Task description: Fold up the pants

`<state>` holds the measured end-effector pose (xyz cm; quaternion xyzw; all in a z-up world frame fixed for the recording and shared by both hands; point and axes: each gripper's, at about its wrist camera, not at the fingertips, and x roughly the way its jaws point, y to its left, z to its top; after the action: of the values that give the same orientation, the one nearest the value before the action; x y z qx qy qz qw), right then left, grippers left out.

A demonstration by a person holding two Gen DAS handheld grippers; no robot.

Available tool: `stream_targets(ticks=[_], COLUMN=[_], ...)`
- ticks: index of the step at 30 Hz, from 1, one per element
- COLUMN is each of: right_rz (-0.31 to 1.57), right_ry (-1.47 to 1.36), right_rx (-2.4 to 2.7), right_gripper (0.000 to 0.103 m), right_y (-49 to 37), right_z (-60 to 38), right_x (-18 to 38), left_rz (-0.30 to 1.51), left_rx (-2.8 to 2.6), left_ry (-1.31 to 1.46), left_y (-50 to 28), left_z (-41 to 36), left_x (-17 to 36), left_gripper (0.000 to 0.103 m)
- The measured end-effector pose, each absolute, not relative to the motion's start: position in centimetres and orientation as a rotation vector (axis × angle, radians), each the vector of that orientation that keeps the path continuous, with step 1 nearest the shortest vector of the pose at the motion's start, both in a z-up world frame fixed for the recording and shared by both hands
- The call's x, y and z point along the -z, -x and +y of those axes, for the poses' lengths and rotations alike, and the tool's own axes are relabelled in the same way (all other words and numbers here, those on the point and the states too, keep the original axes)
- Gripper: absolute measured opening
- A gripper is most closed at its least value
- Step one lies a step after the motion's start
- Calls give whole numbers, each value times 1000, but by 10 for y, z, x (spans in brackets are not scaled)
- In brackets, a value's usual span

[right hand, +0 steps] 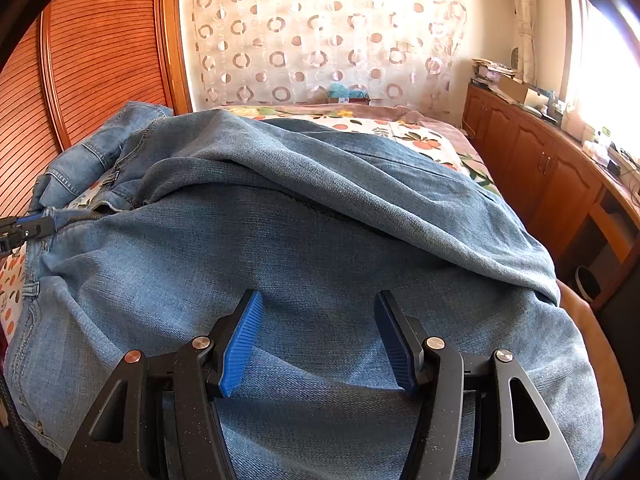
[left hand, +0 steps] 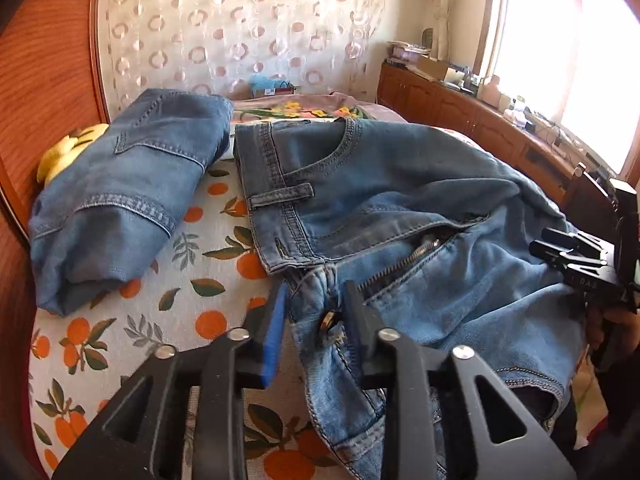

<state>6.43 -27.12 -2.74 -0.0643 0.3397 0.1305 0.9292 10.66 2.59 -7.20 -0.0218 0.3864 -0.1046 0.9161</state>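
1. The pants (left hand: 400,200) lay unfolded on the bed (left hand: 120,328), waistband and open zipper toward the left gripper (left hand: 316,316), the legs bunched across toward the right gripper (right hand: 320,336).
2. The left gripper's fingers (left hand: 276,320) stood part open on either side of the button flap at the waistband. The denim lay between them, but the pads did not appear to press on it.
3. The right gripper's fingers (right hand: 240,344) stood apart, the blue pads resting on or just above the broad denim of a leg; whether they touched it could not be told, and nothing was pinched.
4. The denim looked thick, soft and fairly heavy. It would likely drape and drag rather than slide, and hold a crease once laid.
5. The stitched waistband and the side seams seemed the firmest places to grip. A pinch of loose leg cloth might take only one layer.
6. Beyond the left fingers lay another pair of jeans (left hand: 128,184), already folded, near the wooden headboard (left hand: 44,80), which limited room on that side.
7. Beyond the right fingers the bed stayed open, its edge near the wooden cabinets (right hand: 540,168).
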Motion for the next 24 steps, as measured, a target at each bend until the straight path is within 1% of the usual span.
stream_targets(ticks=[1, 2, 10, 11, 15, 16, 17, 20, 24], right_rz=[697, 699, 705, 697, 663, 651, 641, 640, 664], right_ry=[132, 133, 132, 129, 155, 168, 178, 186, 195], right_rx=[-267, -266, -288, -293, -282, -272, -259, -228, -198], right_gripper=[60, 60, 60, 60, 60, 60, 60, 60, 61], right_y=[-65, -65, -60, -59, -65, -68, -73, -94, -131], right_z=[-271, -270, -274, -277, -287, -289, -293, -304, -316], right_x=[28, 28, 13, 7, -20, -26, -32, -44, -46], left_rz=[791, 784, 750, 747, 748, 752, 753, 759, 761], left_rx=[223, 230, 249, 253, 275, 278, 281, 300, 305], left_ry=[51, 55, 45, 47, 50, 45, 41, 31, 3], left_y=[-106, -105, -122, -126, -151, -159, -166, -187, -213], left_z=[27, 28, 32, 31, 27, 24, 21, 13, 3], left_x=[70, 69, 46, 43, 39, 39, 38, 38, 40], left_gripper=[47, 51, 54, 58, 69, 75, 76, 76, 76])
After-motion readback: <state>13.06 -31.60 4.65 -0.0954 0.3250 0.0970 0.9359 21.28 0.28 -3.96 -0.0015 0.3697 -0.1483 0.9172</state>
